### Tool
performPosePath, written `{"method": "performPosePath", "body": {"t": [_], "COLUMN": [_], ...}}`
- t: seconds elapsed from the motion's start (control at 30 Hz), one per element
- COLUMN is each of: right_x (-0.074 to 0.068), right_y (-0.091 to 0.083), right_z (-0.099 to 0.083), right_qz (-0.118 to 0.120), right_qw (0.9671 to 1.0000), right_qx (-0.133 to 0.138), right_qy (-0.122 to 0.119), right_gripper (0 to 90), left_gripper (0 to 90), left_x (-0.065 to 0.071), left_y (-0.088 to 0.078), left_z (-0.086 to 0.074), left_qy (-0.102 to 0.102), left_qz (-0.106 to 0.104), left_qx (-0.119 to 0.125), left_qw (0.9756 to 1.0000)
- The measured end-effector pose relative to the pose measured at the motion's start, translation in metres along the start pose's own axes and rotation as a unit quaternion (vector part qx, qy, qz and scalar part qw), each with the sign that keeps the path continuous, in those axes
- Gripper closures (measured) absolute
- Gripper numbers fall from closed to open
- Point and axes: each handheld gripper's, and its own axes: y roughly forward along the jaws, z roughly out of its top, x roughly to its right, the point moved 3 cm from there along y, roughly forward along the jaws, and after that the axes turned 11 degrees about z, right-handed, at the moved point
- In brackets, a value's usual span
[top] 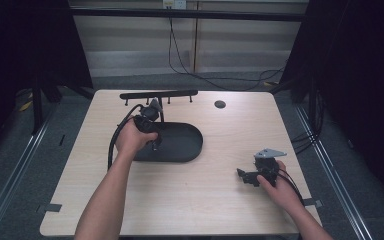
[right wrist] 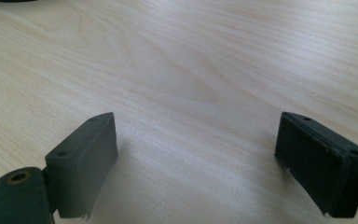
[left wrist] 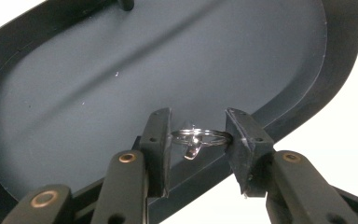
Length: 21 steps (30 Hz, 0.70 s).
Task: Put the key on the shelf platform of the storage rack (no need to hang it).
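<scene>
The left gripper (left wrist: 198,135) pinches a small silver ring (left wrist: 200,138) over the black tray (left wrist: 74,93) at frame center. A loose squeeze could drop it. The right gripper (right wrist: 196,158) rests wide open.

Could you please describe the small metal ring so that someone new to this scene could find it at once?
Start at the dark oval tray on the wooden table. At its rim, the left gripper clamps the ring between its pads. It is the one shiny silver thing among black parts.

Tray (left wrist: 121,70) ends cropped by frame
</scene>
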Motion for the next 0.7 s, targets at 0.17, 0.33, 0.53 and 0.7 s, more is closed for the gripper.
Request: {"method": "performPosePath", "body": {"t": [0.17,0.33,0.53,0.7], "right_x": [0.0,-0.0001,0.0,0.0], "right_y": [0.0,0.0,0.0,0.0], "right_z": [0.0,0.0,0.0,0.0], "right_qz": [0.0,0.0,0.0,0.0], "right_qw": [1.0,1.0,1.0,1.0], "right_qx": [0.0,0.0,0.0,0.0], "right_qy": [0.0,0.0,0.0,0.0], "right_gripper": [12.3,12.3,12.3,12.3], "left_gripper": [61.6,61.6,61.6,61.5], "left_x": [0.001,0.002,0.0014,0.0023], "left_y": [0.0019,0.003,0.0053,0.0081], "left_z": [-0.0002,0.0003,0.0017,0.0026], "left_qy": [0.003,0.003,0.005,0.006], "left_qz": [-0.001,-0.001,-0.002,-0.003], "left_qx": [-0.001,-0.002,-0.002,-0.003], "left_qw": [1.0,1.0,1.0,1.0]}}
